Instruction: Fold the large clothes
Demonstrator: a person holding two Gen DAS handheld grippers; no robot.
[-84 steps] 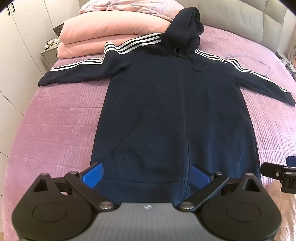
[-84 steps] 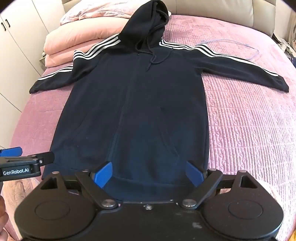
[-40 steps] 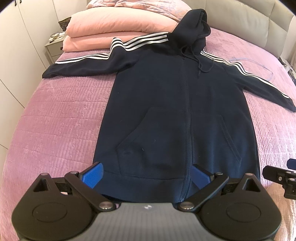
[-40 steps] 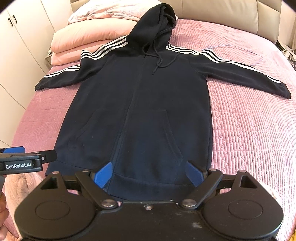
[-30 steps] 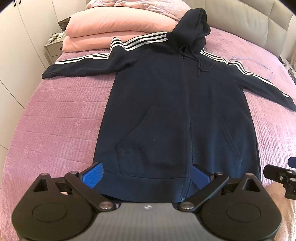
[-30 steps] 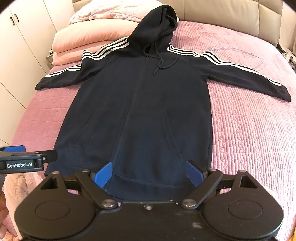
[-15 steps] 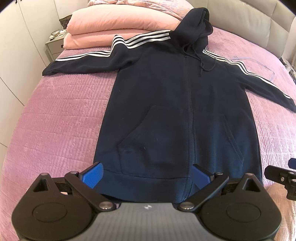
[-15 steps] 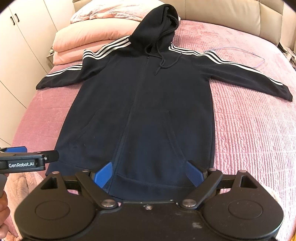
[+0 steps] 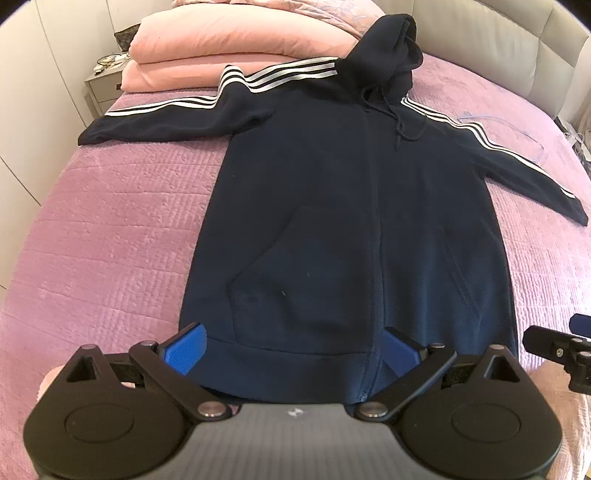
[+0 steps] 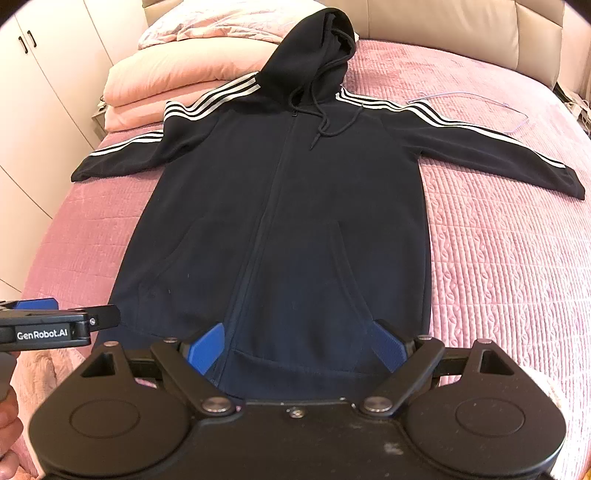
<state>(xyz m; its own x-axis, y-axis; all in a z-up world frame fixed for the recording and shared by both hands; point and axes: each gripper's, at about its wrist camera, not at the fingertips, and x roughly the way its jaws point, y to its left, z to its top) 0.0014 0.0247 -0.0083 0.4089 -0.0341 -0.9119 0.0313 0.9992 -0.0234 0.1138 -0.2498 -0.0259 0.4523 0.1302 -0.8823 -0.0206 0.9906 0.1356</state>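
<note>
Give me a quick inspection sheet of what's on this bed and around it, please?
Surface: pink quilted bedspread, smooth.
Job's things: dark hoodie lying flat, zipped, sleeves spread out, hood towards the headboard; not yet folded.
Clutter: stack of pink pillows under one sleeve's shoulder.
Grippers: left gripper and right gripper both open, blue fingers over the hem, holding nothing.
Cables: thin pale cord looped on the bedspread beyond the far sleeve.
Surroundings: padded headboard, white wardrobe doors, small nightstand.
</note>
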